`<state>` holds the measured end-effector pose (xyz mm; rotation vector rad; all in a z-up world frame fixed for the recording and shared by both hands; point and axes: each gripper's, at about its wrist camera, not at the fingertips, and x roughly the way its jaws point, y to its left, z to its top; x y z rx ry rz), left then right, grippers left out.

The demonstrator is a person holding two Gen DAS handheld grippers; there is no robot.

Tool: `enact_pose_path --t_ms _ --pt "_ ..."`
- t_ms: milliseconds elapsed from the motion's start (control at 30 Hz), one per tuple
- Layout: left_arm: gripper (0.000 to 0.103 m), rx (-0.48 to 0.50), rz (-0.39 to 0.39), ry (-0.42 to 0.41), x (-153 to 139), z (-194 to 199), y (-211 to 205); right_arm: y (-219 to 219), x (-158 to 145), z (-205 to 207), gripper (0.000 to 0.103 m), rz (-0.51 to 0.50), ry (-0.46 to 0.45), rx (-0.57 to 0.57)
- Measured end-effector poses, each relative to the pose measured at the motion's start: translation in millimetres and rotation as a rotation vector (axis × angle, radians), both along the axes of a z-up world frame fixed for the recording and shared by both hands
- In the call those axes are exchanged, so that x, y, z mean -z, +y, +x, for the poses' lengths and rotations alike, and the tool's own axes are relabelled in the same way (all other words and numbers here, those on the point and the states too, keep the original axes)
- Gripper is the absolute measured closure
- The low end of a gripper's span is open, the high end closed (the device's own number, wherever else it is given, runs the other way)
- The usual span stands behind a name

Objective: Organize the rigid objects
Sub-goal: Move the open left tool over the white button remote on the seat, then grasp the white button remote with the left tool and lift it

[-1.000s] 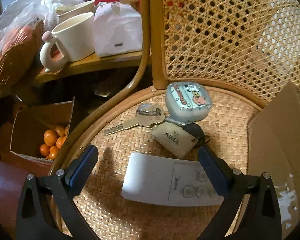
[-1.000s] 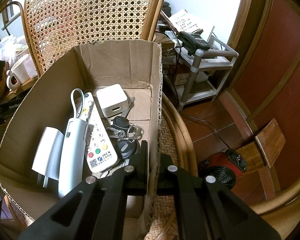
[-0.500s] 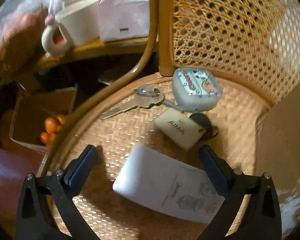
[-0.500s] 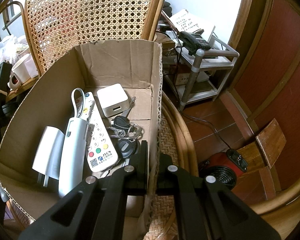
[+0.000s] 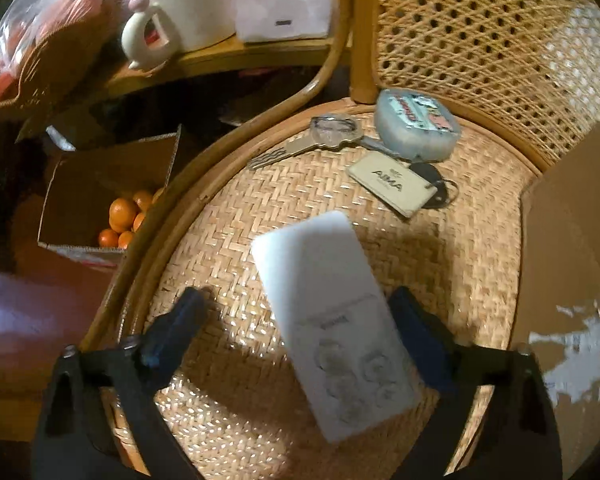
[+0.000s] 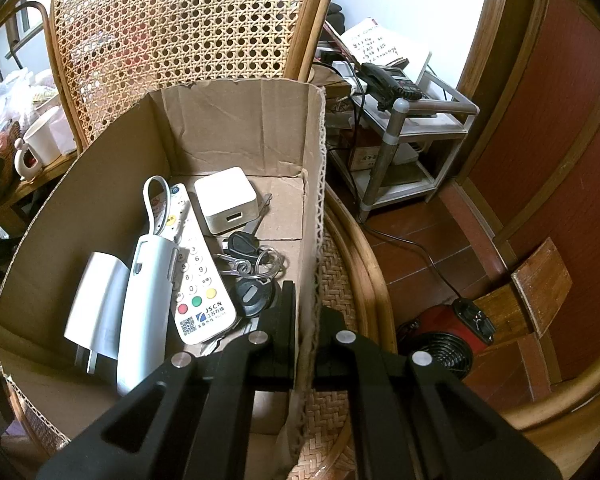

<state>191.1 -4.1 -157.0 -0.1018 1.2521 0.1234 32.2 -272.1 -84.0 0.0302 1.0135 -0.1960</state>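
Observation:
A white remote [image 5: 332, 320] lies on the woven chair seat [image 5: 228, 216], between the open fingers of my left gripper [image 5: 300, 320], nearer the right finger. Beyond it lie a key [image 5: 312, 140], a beige AIMA tag [image 5: 392, 182] and a round grey case [image 5: 416, 128]. My right gripper [image 6: 306, 312] is shut on the right wall of the cardboard box [image 6: 236, 120]. The box holds a white remote with coloured buttons [image 6: 196, 272], a white tube-shaped device [image 6: 148, 288], a white charger cube [image 6: 226, 200], a white plug adapter [image 6: 96, 304] and black key fobs [image 6: 252, 272].
The box's outer side [image 5: 572, 260] stands right of the seat. Left of the chair, a box of oranges [image 5: 124, 216] sits on the floor, and a shelf holds a cream mug [image 5: 188, 12] and bags. Right of the chair stand a metal rack [image 6: 404, 136] and a red fan heater [image 6: 448, 332].
My left gripper has turned and moved in, so the white remote now runs lengthwise between its fingers instead of crosswise. The right gripper and box have not moved.

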Motion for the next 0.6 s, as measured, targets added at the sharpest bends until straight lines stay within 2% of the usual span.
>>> enact_pose_path --t_ms 67,200,367,600 --pt "0.048 0.035 0.009 -0.019 -4.6 -4.8 -3.6 -0.2 0.0 -0.2 0.096 0.000 -0.001 0.001" --pt "0.053 0.159 0.008 -0.010 -8.2 -14.4 -10.2 -0.9 0.1 -0.3 0.096 0.001 -0.001 0.001" --pt "0.053 0.175 -0.026 -0.002 -13.0 -25.6 -4.7 -1.6 0.4 0.0 0.096 0.001 0.000 0.000" --pt "0.054 0.194 -0.021 -0.117 -44.5 -38.7 -1.4 -1.8 0.4 0.0 0.096 0.002 -0.001 0.000"
